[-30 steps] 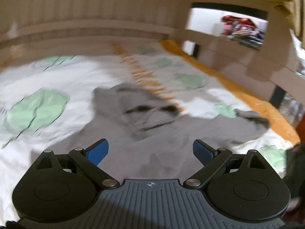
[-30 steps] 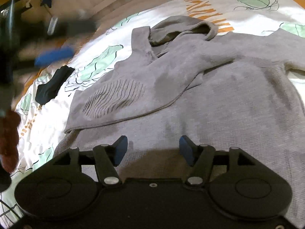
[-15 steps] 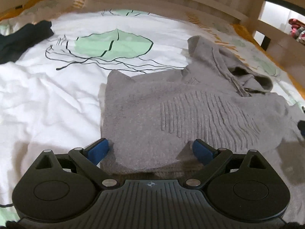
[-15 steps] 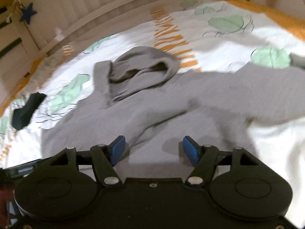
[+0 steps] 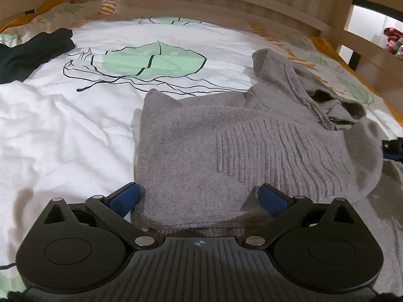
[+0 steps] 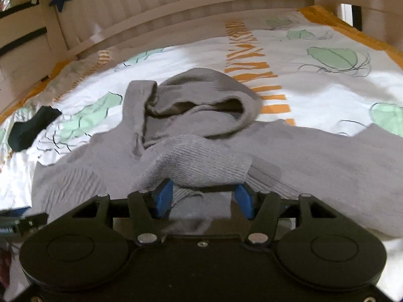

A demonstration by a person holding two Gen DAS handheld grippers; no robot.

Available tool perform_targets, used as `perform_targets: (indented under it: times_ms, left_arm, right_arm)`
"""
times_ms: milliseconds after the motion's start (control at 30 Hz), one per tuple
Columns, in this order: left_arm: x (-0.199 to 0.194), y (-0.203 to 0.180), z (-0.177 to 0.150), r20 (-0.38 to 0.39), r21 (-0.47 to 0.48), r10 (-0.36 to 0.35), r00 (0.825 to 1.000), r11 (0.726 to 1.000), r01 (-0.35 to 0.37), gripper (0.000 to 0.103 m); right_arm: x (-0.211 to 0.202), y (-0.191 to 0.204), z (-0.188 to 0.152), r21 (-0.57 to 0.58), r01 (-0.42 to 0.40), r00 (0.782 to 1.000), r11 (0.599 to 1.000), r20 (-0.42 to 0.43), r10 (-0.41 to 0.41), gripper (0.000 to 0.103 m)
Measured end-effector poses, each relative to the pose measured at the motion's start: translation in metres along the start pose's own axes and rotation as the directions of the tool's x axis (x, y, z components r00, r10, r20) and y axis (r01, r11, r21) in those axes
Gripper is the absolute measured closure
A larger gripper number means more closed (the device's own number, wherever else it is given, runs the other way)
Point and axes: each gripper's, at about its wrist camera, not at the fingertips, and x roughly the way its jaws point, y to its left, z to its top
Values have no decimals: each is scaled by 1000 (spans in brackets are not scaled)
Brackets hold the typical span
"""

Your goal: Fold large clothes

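A grey knit hoodie (image 5: 252,146) lies on the bed, one sleeve folded across its body and the hood (image 6: 201,93) toward the headboard. My left gripper (image 5: 200,196) is open, its blue pads on either side of the hoodie's near left edge, low over the fabric. My right gripper (image 6: 204,198) is open, with the ribbed cuff of the folded sleeve (image 6: 196,161) bunched over and between its blue pads. The right gripper's tip shows at the far right of the left wrist view (image 5: 393,148).
The bed has a white duvet (image 5: 63,130) with green leaf prints and orange stripes. A dark garment (image 5: 30,50) lies at the far left, also in the right wrist view (image 6: 30,128). A wooden slatted headboard (image 6: 176,0) stands behind, and a bed rail (image 5: 365,45) at right.
Both grippers have dropped lower and closer to the hoodie. The sleeve cuff now lies bunched between the right gripper's pads. The left gripper swung left earlier and now sits at the hoodie's left edge.
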Motion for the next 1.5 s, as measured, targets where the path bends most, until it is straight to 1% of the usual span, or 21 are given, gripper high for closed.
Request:
perform_targets:
  times_ms: [133, 200, 267, 367, 400, 433, 533, 667, 733, 800, 833, 867, 900, 967, 1033, 1067, 1167, 1300, 1433, 1467, 1500]
  left_arm:
    - [0, 0, 0, 2, -1, -1, 1000, 1000, 1, 0]
    - [0, 1, 0, 1, 0, 0, 1000, 1000, 0, 0]
    - [0, 1, 0, 1, -1, 0, 1000, 1000, 0, 0]
    - [0, 0, 0, 1, 0, 1, 1000, 1000, -1, 0]
    - [0, 0, 0, 1, 0, 0, 1000, 1000, 0, 0]
    - [0, 1, 0, 1, -1, 0, 1000, 1000, 0, 0]
    - [0, 1, 0, 2, -2, -1, 1000, 1000, 1, 0]
    - [0, 0, 0, 2, -3, 1, 1000, 1000, -1, 0]
    - [-1, 0, 0, 4, -1, 3, 1000, 1000, -3, 0]
    - [-1, -1, 1, 3, 5, 7, 1000, 1000, -7, 0]
    - [-2, -1, 2, 0, 8, 8, 1000, 1000, -8, 0]
    - [-4, -2, 4, -5, 10, 9, 1000, 1000, -9, 0]
    - [-7, -1, 6, -10, 11, 6, 1000, 1000, -6, 1]
    - [-16, 1, 12, -8, 6, -7, 1000, 1000, 8, 1]
    - [-26, 5, 20, 27, 2, -18, 999, 1000, 18, 1]
    - [-29, 7, 25, 40, 5, -16, 999, 1000, 16, 1]
    - [-28, 15, 41, 54, 0, 7, 998, 1000, -7, 1]
    - [-20, 29, 53, 52, -5, 53, 997, 999, -53, 1]
    - [-8, 39, 58, 34, -15, 95, 995, 995, -95, 1]
    - [-6, 41, 59, 32, -24, 100, 994, 995, -99, 1]
    - [-6, 44, 60, 33, -32, 101, 994, 994, -100, 1]
  right_arm:
    - [7, -3, 3, 48, -5, 1000, 999, 10, 5, 32]
    - [9, -7, 5, 99, -28, 999, 995, 24, 26, 32]
    - [12, -13, 7, 165, -76, 997, 983, 32, 72, 34]
    - [14, -19, 9, 248, -137, 991, 959, 40, 131, 54]
    - [15, -21, 9, 277, -153, 988, 949, 43, 147, 66]
    - [13, -23, 9, 297, -160, 987, 941, 52, 151, 86]
    - [0, -24, 11, 299, -141, 989, 944, 82, 121, 88]
    - [-36, -26, 11, 244, -87, 993, 966, 100, 64, 88]
    - [-52, -29, 9, 226, -13, 998, 974, 68, -2, 88]
    - [-54, -30, 6, 197, 77, 997, 977, -1, -79, 89]
    - [-50, -30, 4, 169, 146, 989, 975, -58, -138, 88]
    - [-45, -29, 2, 130, 209, 975, 969, -102, -197, 84]
    - [-42, -29, -2, 92, 253, 964, 963, -108, -243, 79]
    - [-47, -35, -5, 95, 230, 972, 968, -67, -225, 79]
    - [-52, -42, -6, 124, 189, 982, 974, -36, -185, 56]
    - [-53, -44, -6, 124, 172, 985, 977, -21, -171, 53]
    - [-48, -48, -4, 102, 119, 993, 988, 7, -121, 53]
    - [-41, -56, -5, 145, 37, 999, 989, 34, -42, 53]
    - [-34, -55, -10, 143, -28, 999, 989, 22, 26, 53]
    - [-31, -53, -11, 129, -26, 1000, 991, 17, 24, 56]
    - [-31, -50, -11, 115, -27, 1000, 993, 14, 25, 85]
